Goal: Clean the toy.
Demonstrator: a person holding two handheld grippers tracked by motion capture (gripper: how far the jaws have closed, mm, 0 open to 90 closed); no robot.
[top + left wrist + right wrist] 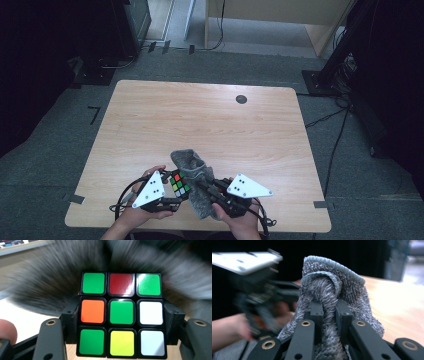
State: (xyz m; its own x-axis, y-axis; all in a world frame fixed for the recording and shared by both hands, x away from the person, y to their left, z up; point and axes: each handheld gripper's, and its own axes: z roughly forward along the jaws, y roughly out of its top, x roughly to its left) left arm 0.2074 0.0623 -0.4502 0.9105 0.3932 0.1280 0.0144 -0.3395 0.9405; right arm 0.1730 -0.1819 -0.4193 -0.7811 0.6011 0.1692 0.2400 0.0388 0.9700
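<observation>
Left gripper (172, 192): down at the near edge, held in the person's left hand (137, 210), jaws clamped on the two sides of the puzzle cube (179, 184); in its own view the black jaws press in on the cube's middle row from either side.
Puzzle cube: right at the left jaws' tips and facing that camera: green, red, green along the top; orange, green, white in the middle; green, yellow, white at the bottom.
Right gripper (329, 312): beside it at the near edge, in the right hand (240, 222), jaws closed on a bunched fold of the grey cloth (332, 282), pile squeezed between the two black pads.
Grey cloth: rises in a rolled hump above the right jaws in that gripper's view; in the high view it lies between the two grippers, touching the cube's right side, one end running out past the jaw tips onto the wood.
Wooden table (200, 125): stretches bare beyond both jaw tips.
Dark round disc (241, 99): well beyond the grippers, near the table's far edge.
Floor (260, 60): grey carpet past the table, cables trailing on it.
</observation>
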